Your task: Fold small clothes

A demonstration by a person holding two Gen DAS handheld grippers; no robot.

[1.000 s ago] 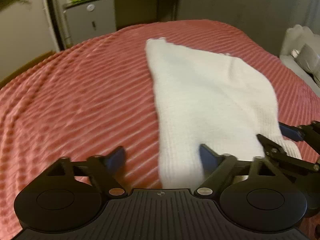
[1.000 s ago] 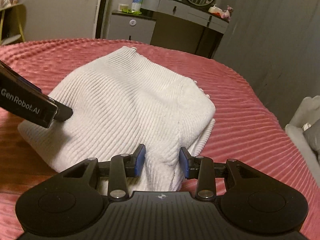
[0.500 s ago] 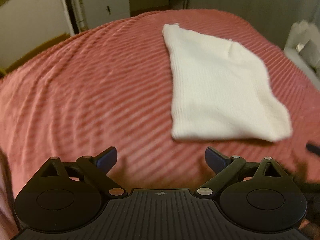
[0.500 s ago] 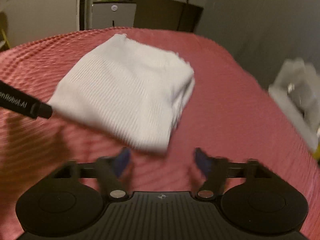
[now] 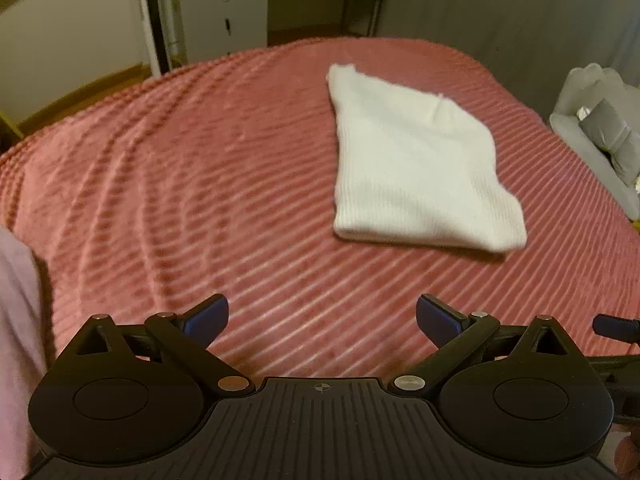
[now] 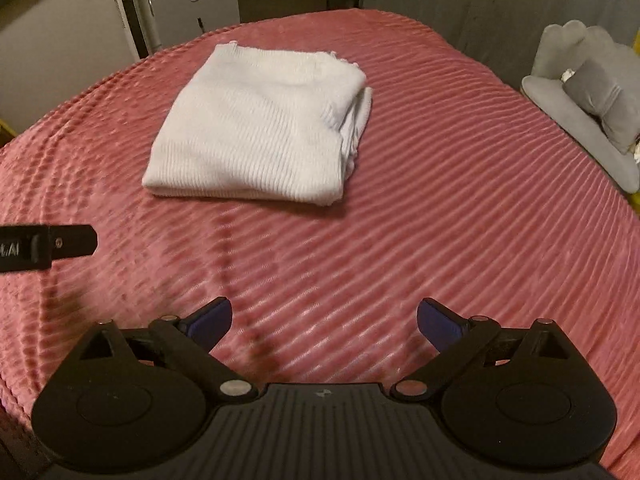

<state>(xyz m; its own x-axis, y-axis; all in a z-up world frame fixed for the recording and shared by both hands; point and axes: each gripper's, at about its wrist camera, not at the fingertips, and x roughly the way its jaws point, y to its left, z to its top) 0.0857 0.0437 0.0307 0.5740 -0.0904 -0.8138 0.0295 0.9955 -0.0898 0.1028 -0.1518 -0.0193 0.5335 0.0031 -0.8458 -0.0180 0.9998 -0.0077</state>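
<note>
A white ribbed knit garment [image 5: 416, 168] lies folded flat on the red striped bedspread [image 5: 200, 160]; it also shows in the right wrist view [image 6: 260, 128]. My left gripper [image 5: 322, 316] is open and empty, held back from the garment's near edge. My right gripper [image 6: 324, 320] is open and empty, also well short of the garment. The left gripper's finger tip [image 6: 68, 242] shows at the left of the right wrist view, and the right gripper's tip [image 5: 614, 328] at the right of the left wrist view.
A grey cushioned chair [image 6: 588, 96] stands to the right of the bed. A small grey cabinet [image 5: 222, 20] and a dark dresser stand beyond the far edge. A pink cloth [image 5: 18, 340] hangs at the left edge.
The right gripper let go of the garment's near edge and opened. Both grippers pulled back away from the garment, which now lies folded on the bed.
</note>
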